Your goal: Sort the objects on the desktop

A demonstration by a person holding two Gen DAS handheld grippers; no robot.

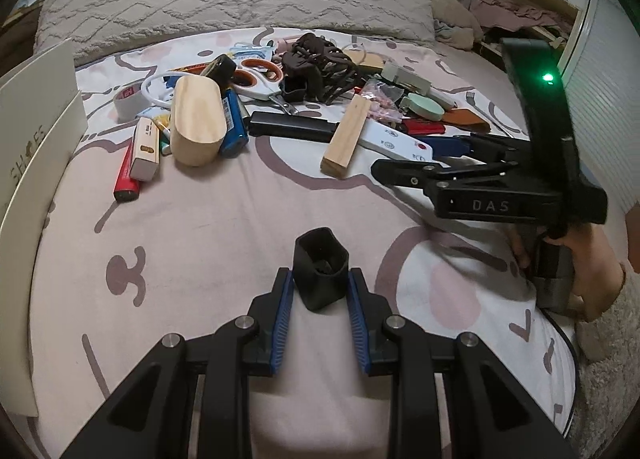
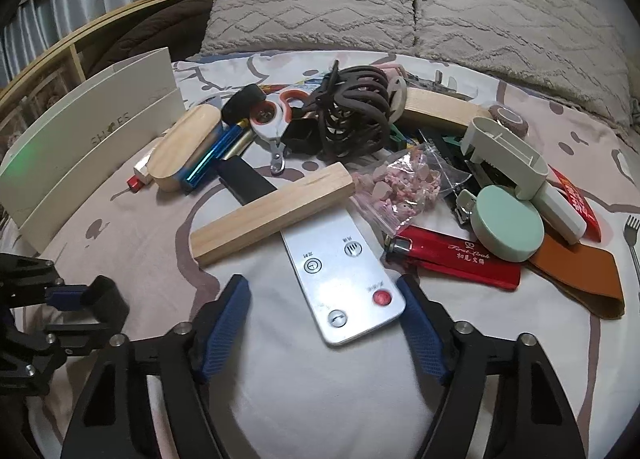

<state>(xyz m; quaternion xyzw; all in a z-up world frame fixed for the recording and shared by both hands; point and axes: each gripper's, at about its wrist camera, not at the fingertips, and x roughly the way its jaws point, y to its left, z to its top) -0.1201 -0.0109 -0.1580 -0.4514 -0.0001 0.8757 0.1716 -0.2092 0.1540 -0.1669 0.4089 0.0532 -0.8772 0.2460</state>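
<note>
Nearest, the left gripper (image 1: 320,291) is clamped on a small black hollow plastic cup (image 1: 321,273) above the patterned pink bedsheet (image 1: 208,235). The right gripper (image 2: 324,319) straddles the near end of a flat white remote control (image 2: 344,279), its 2 jaws apart and not pressing it. Farther off, a pale wooden block (image 2: 272,215) lies across the remote at the near edge of the clutter.

The white box (image 2: 86,147) standing at the left reads "SHOES" in grey letters. The right hand-held gripper (image 1: 400,173) carries "DAS" on its black body. The red lighter (image 2: 460,255) bears "First Look" in script above small Chinese characters.
</note>
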